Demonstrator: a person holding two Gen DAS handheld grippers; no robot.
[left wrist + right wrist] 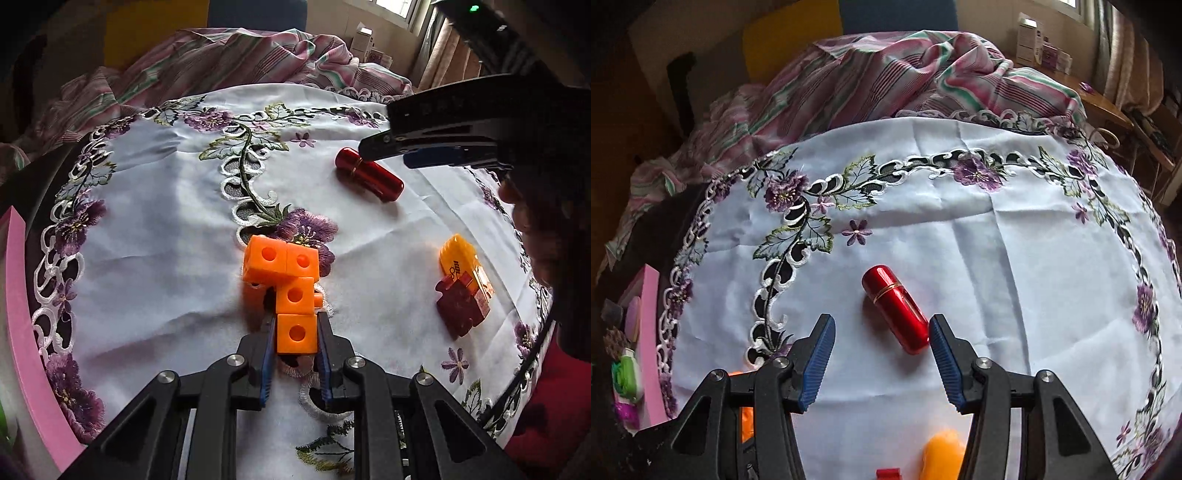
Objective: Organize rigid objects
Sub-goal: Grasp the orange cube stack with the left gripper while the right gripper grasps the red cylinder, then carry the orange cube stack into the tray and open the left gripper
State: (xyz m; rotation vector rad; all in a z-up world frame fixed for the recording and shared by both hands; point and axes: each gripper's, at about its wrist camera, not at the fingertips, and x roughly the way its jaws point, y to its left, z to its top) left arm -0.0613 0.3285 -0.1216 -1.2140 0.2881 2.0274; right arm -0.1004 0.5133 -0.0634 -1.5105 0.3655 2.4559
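My left gripper [296,334] is shut on the near cube of an orange block piece [286,269] made of several joined cubes with round holes, over the white embroidered cloth [166,206]. A red metal cylinder [369,179] lies on the cloth at the far right; it also shows in the right wrist view [895,308]. My right gripper [882,338] is open and hovers over the cylinder, whose near end lies between the fingertips close to the right pad [945,362]. The right gripper shows from the side in the left wrist view [380,146].
An orange-yellow plastic piece [458,258] and a dark red puzzle-shaped block [461,304] lie at the right of the cloth. A pink tray [650,332] with small items stands at the left edge. A striped blanket [886,74] is bunched behind the cloth.
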